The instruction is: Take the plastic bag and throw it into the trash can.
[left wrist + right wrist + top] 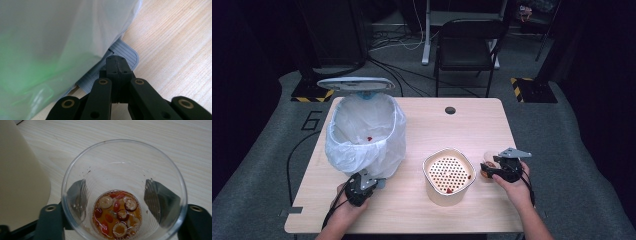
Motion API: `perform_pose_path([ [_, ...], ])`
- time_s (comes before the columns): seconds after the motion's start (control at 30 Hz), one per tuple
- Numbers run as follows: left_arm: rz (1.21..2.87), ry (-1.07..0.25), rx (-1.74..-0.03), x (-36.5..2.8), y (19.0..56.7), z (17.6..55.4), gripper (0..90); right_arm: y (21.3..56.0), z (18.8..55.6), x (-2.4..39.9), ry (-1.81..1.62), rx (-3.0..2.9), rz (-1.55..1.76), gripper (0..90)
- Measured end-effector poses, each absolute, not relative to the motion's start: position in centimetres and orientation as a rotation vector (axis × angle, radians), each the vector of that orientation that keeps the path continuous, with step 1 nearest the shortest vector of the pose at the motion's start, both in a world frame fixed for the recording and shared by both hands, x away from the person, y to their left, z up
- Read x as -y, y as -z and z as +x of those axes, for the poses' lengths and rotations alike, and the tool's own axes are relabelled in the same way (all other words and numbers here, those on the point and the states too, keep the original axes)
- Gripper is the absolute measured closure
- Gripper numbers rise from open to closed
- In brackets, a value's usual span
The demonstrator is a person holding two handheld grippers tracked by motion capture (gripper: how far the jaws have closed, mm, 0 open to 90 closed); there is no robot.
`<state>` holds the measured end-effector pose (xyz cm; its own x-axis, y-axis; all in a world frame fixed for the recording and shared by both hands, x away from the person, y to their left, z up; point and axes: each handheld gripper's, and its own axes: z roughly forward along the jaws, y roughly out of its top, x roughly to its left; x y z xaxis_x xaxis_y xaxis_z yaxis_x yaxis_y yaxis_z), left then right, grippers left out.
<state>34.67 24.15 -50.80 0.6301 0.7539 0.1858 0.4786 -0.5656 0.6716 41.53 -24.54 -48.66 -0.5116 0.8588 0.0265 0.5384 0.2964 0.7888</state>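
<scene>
Cup (123, 192): thin clear plastic, crushable, holds liquid; right hand-held gripper (123, 202) straddles walls, grip unconfirmed; left hand-held gripper (116, 65) clenched empty.

A light wooden table (412, 210) carries the work area, with a round dark grommet hole (450, 110) near its far edge. A cream container (448, 176) with a perforated insert stands right of centre — a few red pieces lie on the insert. Beyond the table, a black chair (465, 47) stands on grey carpet, cables (397, 42) trail across the floor, and two yellow-and-black striped floor plates (532, 87) sit left and right.
</scene>
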Motion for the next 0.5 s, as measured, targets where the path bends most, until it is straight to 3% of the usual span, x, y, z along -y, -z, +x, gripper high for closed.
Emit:
perform_pose_path([
  [0.5, 2.284, -0.631, -0.944, -24.24, 50.74, 34.75, 90.0, 48.26, 41.42, 24.4, -1.062, -2.19, 1.194, 50.6],
])
